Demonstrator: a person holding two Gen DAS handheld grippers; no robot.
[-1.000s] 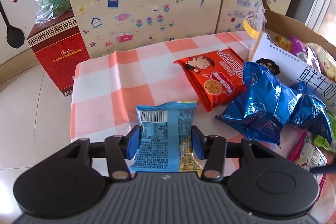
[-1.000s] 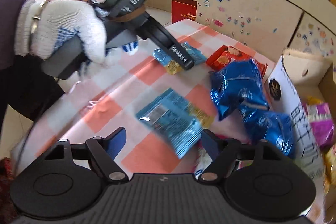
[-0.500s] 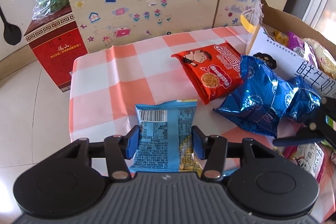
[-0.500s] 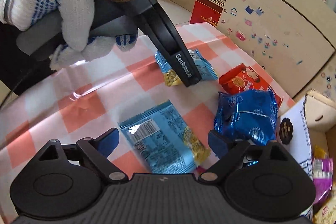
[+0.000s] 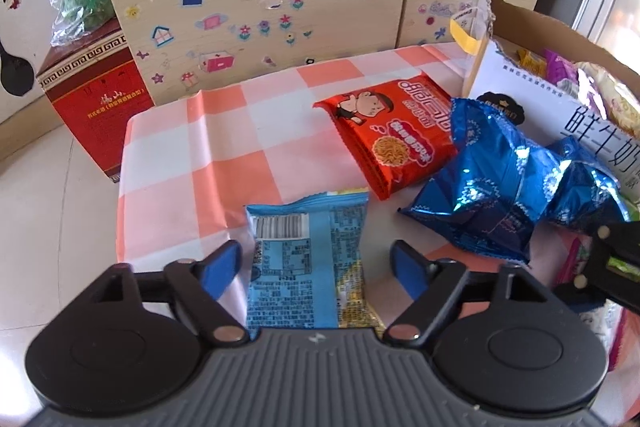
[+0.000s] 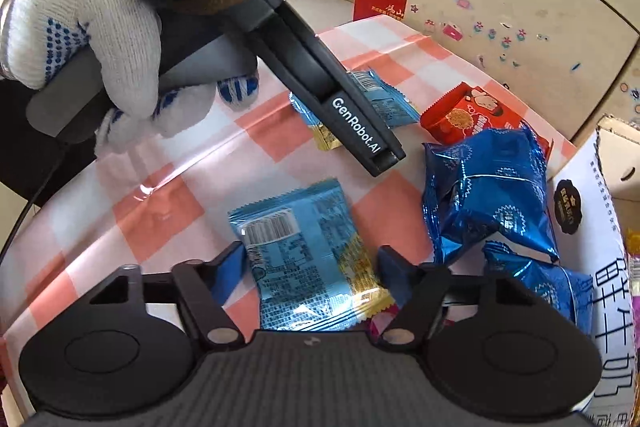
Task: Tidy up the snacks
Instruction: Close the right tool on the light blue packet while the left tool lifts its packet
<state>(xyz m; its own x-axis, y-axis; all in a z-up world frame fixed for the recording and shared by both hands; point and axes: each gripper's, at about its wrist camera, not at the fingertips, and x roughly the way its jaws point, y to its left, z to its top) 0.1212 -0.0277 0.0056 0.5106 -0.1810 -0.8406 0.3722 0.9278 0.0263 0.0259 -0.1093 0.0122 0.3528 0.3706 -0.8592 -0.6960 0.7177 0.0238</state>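
Now that its jaws are standing apart, the left gripper (image 5: 316, 259) is no longer pinching the light-blue packet (image 5: 308, 259) it clamped a second ago; the packet is lying flat on the checked cloth (image 5: 180, 163), released. The right gripper (image 6: 308, 267), also spread wide, is closing in around a second light-blue packet (image 6: 304, 251) without touching it. Beyond, a red noodle pack (image 5: 392, 131) and dark-blue bags (image 5: 496, 183) are waiting beside the snack box (image 5: 532, 23), so sorting is probably only starting.

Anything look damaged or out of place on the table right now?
The cardboard box has a ragged, torn corner. The dark blue foil packs lie crumpled in a heap against its white panel. Other packets lie flat.
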